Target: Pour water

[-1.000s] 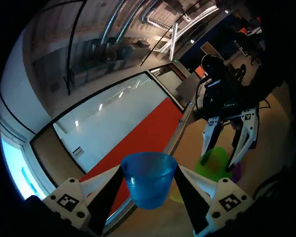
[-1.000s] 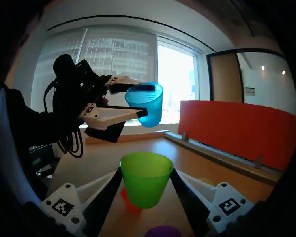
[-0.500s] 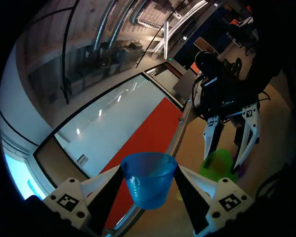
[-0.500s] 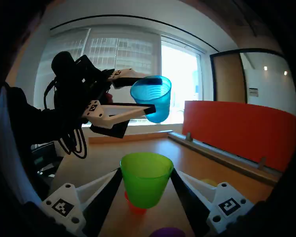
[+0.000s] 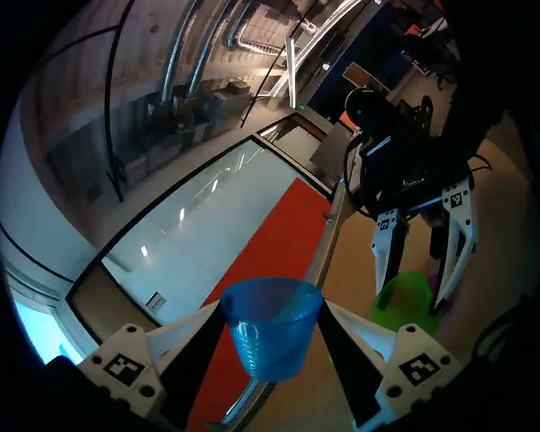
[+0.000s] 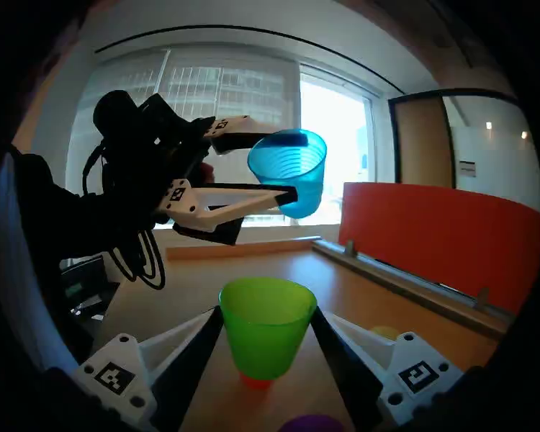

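Observation:
A translucent blue cup (image 5: pixel 271 329) sits between the fingers of my left gripper (image 5: pixel 270 338), which is shut on it. In the right gripper view the same blue cup (image 6: pixel 289 171) hangs in the air, tilted, above and behind the green cup, held by the left gripper (image 6: pixel 284 169) and a sleeved arm. My right gripper (image 6: pixel 267 338) is shut on a green cup (image 6: pixel 267 327), upright over the wooden table (image 6: pixel 198 288). In the left gripper view the green cup (image 5: pixel 403 299) and right gripper (image 5: pixel 414 288) appear below and to the right of the blue cup.
A red partition (image 6: pixel 443 237) runs along the table's far edge on a metal rail (image 6: pixel 407 288). An orange cup (image 6: pixel 254 380), a purple cup (image 6: pixel 315 423) and a yellow one (image 6: pixel 385 333) stand on the table near the green cup. Windows lie behind.
The blue cup has risen and shifted right in the right gripper view, tilting more toward the green cup. The green cup stays held in place.

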### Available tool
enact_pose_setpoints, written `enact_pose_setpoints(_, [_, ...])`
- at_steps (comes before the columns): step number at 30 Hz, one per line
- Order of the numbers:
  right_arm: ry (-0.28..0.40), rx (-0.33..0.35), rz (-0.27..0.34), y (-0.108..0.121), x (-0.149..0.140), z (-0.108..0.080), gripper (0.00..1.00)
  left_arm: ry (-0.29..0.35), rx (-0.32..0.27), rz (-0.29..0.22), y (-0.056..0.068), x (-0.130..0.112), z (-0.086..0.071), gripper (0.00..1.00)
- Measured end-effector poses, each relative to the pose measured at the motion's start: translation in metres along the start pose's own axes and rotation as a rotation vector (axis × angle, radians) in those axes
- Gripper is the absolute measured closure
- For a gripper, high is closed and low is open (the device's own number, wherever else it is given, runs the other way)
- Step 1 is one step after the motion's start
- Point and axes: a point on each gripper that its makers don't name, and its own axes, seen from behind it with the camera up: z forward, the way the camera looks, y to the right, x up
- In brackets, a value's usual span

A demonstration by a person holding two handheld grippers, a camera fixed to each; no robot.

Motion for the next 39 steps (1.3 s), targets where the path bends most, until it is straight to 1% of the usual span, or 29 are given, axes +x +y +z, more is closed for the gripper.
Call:
enact_pose_setpoints(5, [0.000,0.006,0.000,-0.002,0.000,0.001,0.08,0.006,-0.001,0.034,0.000,0.004,0.000,0.14])
enact_pose_setpoints(12, [-0.001,0.010,-0.003,-0.004,0.001,0.002,0.08,0.013,0.006,0.060,-0.002,0.008,-0.002,0.13])
enact_pose_setpoints(17, [0.002,0.006,-0.005,-0.003,0.003,0.002,0.08,0.016,0.011,0.089,-0.004,0.010,-0.004,0.14])
enact_pose_setpoints(26, [0.009,0.002,-0.003,-0.001,0.008,0.000,0.08,0.019,0.008,0.125,-0.001,0.013,-0.004,0.14])
enact_pose_setpoints(39, [0.008,0.001,-0.009,-0.001,0.008,0.001,0.08,0.027,0.012,0.167,-0.001,0.017,-0.004,0.14])
